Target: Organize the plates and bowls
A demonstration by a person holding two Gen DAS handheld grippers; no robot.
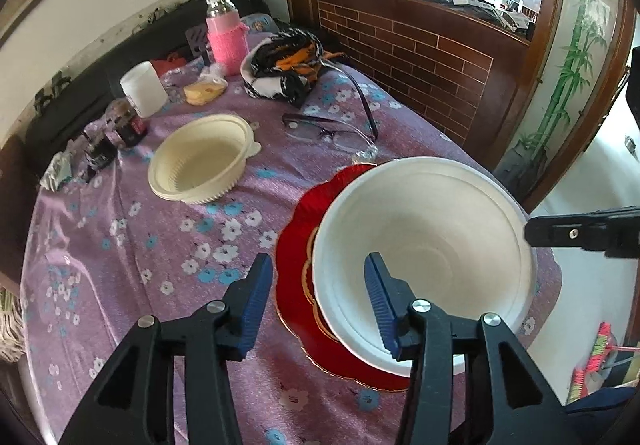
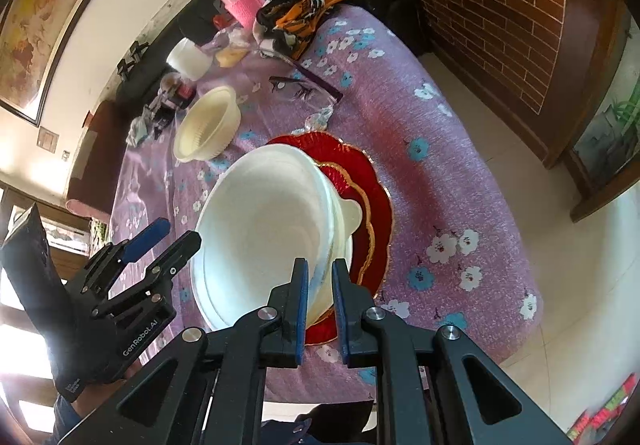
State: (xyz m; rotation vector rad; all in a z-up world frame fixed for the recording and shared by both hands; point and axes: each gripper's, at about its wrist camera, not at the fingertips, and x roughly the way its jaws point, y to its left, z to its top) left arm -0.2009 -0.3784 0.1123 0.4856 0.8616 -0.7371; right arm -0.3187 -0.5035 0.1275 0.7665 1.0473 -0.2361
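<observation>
Your right gripper point(image 2: 320, 285) is pinching the near rim of the white bowl point(image 2: 264, 229) between its blue pads point(image 2: 303, 301), the jaws standing only a narrow gap apart with the rim filling that gap. The gripper is pointing steeply down toward the table.

Your left gripper point(image 1: 318, 277) is standing partly open. One blue pad point(image 1: 378, 297) is sitting inside the white bowl point(image 1: 432, 245) and the other is hanging outside it over the tablecloth point(image 1: 160, 245); the bowl's wall is lying between them, and neither pad appears to be pressing on it, though the near rim is hidden behind the finger.

The white bowl is sitting tilted over a red plate point(image 2: 372, 213) with a gold scalloped edge. In the right wrist view, a second white rim with a tab is showing beneath the bowl, so you may be looking at nested bowls; the view is not settling this.

Further out, a cream ribbed bowl point(image 1: 200, 161) is resting upright on the purple flowered tablecloth, well apart from the red plate. Between them and toward the far edge, a pair of glasses point(image 1: 332, 129) is lying on the cloth. Beyond these, a bottle in a pink knitted sleeve point(image 1: 226, 33), a white cup point(image 1: 144, 87) and a patterned black-and-orange cloth point(image 1: 284, 61) are standing near the wall.
</observation>
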